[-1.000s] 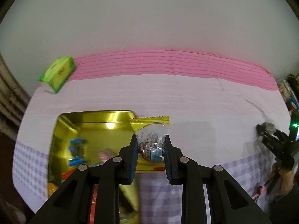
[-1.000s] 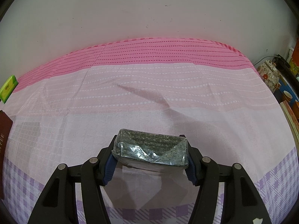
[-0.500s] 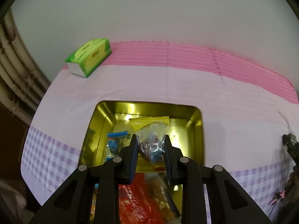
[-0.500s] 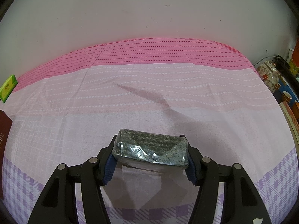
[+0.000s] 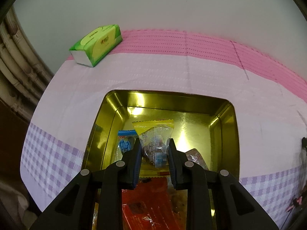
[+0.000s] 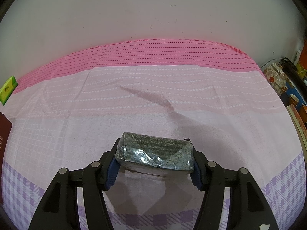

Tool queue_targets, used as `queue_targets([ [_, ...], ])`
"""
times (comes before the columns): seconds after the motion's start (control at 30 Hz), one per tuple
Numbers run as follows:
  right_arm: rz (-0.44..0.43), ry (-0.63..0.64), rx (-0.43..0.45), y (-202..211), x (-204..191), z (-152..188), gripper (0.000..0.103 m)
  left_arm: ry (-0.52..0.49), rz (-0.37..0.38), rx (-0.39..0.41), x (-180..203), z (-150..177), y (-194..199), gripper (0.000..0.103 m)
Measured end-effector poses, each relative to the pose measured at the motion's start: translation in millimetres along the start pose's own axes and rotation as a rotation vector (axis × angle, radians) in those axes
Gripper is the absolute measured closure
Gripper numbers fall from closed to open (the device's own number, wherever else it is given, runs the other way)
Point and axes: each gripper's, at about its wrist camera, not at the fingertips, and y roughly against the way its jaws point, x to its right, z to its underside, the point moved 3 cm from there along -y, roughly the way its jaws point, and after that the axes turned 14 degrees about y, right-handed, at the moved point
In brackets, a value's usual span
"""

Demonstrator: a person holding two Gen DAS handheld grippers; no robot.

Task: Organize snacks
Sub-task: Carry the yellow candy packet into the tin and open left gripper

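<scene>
Left wrist view: our left tongs (image 5: pixel 154 149) were clamped tight on a yellow-topped clear snack packet (image 5: pixel 153 134), held by its lower half so the top stood free. We had it over the open gold tin (image 5: pixel 226 130), which sat near the front edge of the table (image 5: pixel 153 72), so letting go would drop it inside, we judged. A blue-wrapped snack (image 5: pixel 125 141) lay in the tin at its left wall and a red packet (image 5: pixel 145 201) at its near end. The tin's near wall was cut off behind the tongs, and print on the packets was unreadable. A green tissue pack (image 5: pixel 96 45) sat at the table's far left corner.

Right wrist view: our right tongs (image 6: pixel 154 154) were partly open but gripping a dark speckled bar in clear wrap (image 6: pixel 155 151) end to end, held off the cloth, probably waiting its turn. No tin here. At the left edge was a dark red thing (image 6: pixel 4 132), cropped; clutter past the right edge was hard to make out.
</scene>
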Motion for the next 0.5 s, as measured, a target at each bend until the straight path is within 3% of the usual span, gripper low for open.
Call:
queue_targets([
  [0.5,0.004,0.002,-0.001,0,3,0,0.045,-0.051,-0.035,-0.028,2,4,-14,0.075],
])
